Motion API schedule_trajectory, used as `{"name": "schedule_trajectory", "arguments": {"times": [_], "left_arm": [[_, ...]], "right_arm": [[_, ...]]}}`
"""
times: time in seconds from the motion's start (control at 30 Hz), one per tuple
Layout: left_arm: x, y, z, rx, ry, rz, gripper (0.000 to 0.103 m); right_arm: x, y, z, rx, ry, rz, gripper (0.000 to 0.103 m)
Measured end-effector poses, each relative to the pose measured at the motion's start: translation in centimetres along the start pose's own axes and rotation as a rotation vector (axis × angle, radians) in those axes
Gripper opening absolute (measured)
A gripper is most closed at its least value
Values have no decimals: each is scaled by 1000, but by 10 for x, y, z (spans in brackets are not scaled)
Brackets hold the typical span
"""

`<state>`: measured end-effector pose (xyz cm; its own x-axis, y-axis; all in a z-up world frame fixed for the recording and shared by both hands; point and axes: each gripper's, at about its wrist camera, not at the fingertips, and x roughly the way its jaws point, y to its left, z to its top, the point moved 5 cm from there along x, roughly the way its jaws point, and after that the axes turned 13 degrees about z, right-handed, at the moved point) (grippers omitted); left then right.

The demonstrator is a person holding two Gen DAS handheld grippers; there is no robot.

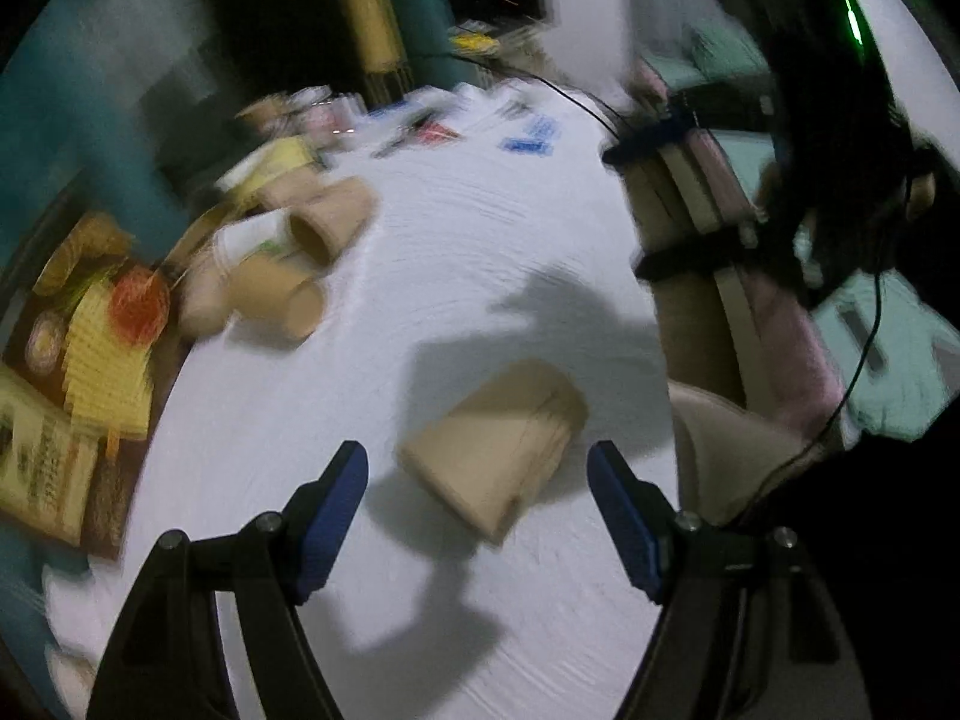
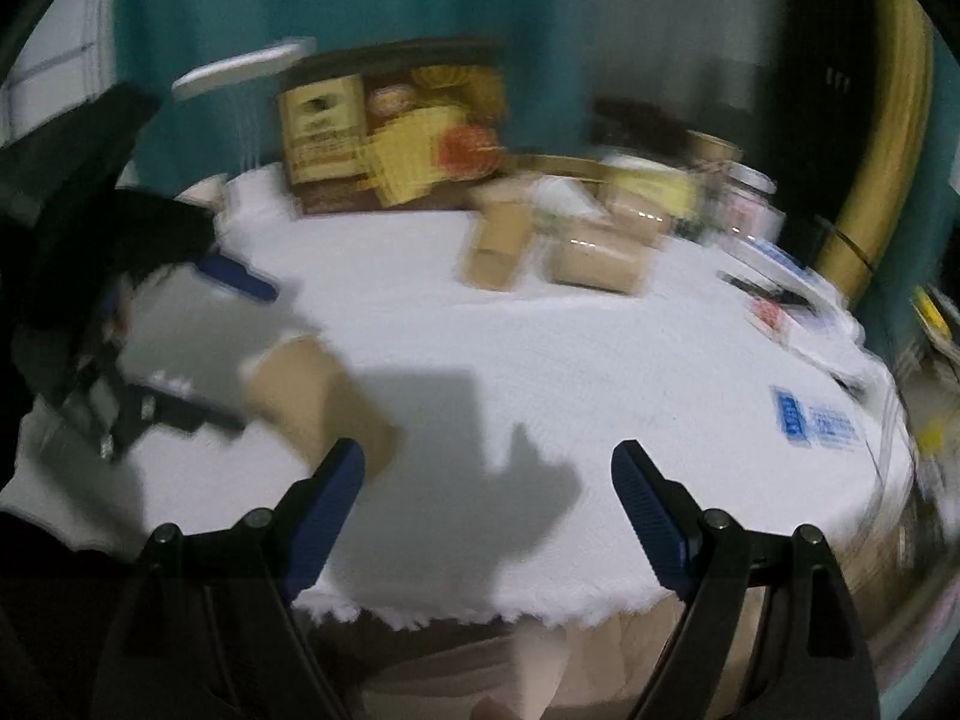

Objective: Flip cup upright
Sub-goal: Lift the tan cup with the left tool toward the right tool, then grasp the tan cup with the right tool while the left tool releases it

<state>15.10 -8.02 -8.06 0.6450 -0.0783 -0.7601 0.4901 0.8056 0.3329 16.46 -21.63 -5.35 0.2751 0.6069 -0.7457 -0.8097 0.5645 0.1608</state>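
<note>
The brown paper cup (image 1: 501, 450) lies on its side on the white tablecloth (image 1: 480, 252), near the table's front edge — blurred, touching neither pad. The left gripper (image 1: 477, 516) hovers over it with its blue fingers spread wide apart, nothing held. The right gripper (image 2: 487, 516) is likewise spread and empty, the cup just to its left. Farther back lie more tipped cups (image 1: 282, 276) beside a printed box (image 2: 390, 144).

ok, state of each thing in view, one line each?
Near tan paper cup: on the white tablecloth, ahead of the open jaws, ungripped; blur hides its pose.
Left gripper: open, empty.
Right gripper: open, empty.
Far tan paper cups: on their sides, clustered.
</note>
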Motion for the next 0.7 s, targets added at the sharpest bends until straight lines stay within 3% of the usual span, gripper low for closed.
{"name": "schedule_trajectory", "arguments": {"times": [0.13,0.2,0.33,0.4,0.53,0.7], "left_arm": [[-20,28,-47,-313,-6,-6,76],[-27,37,-74,-463,-7,-19,76],[-37,47,-112,-663,-27,-28,76],[-37,46,-127,-733,-28,-24,76],[-32,41,-142,-777,-21,-30,76],[-27,45,-150,-806,-20,-37,76]], "right_arm": [[39,27,30,-150,174,155,83],[57,37,42,-199,252,174,83],[89,54,50,-328,411,164,83],[102,59,48,-355,474,152,83],[124,63,43,-403,605,151,83],[144,73,40,-436,681,164,80]]}}
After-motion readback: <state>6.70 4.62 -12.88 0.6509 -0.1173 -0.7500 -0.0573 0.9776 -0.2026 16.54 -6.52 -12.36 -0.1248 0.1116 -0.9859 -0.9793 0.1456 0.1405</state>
